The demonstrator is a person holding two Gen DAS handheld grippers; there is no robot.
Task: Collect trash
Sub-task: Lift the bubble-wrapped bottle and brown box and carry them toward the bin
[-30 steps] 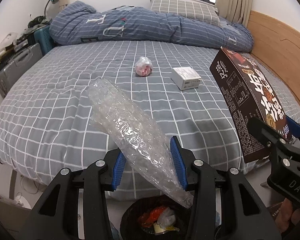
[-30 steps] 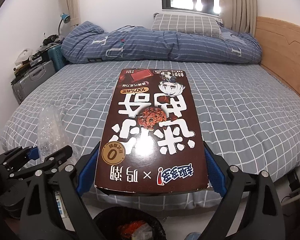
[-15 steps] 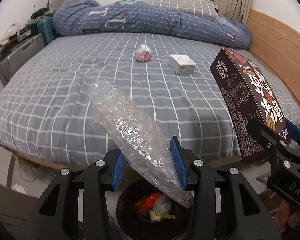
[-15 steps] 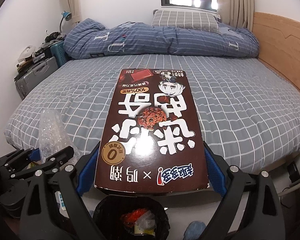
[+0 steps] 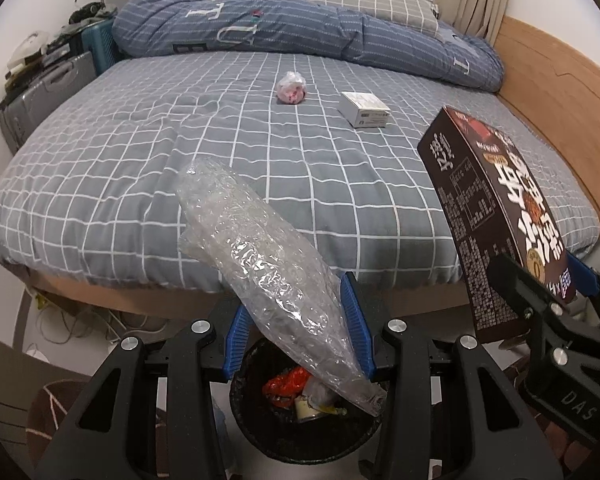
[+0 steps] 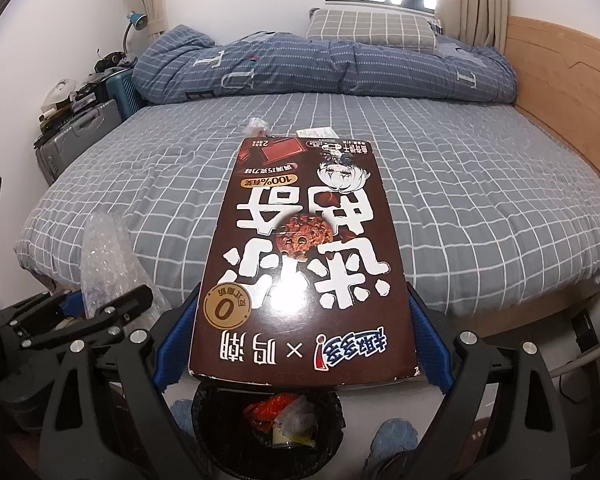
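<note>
The brown snack box (image 6: 300,264) bears large white Chinese characters, "100%" on a gold oval at its far end, "0" in a gold roundel and an "×" near its near edge. The right hand-held gripper (image 5: 572,364) body reads "DAS". The folded duvet (image 5: 300,36), far on the bed, carries the letters "T", "U" and "L".

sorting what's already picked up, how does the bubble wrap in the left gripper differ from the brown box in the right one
The bubble wrap is clear, soft and crumpled; the brown cookie box is opaque, rigid and flat-sided with white print. The wrap is a loose roll pinched by the left gripper, whose jaws stand fairly narrow; the box is wider, spreading the right gripper far more. Both are clamped between blue pads above the black trash bin, which already holds litter.
</note>
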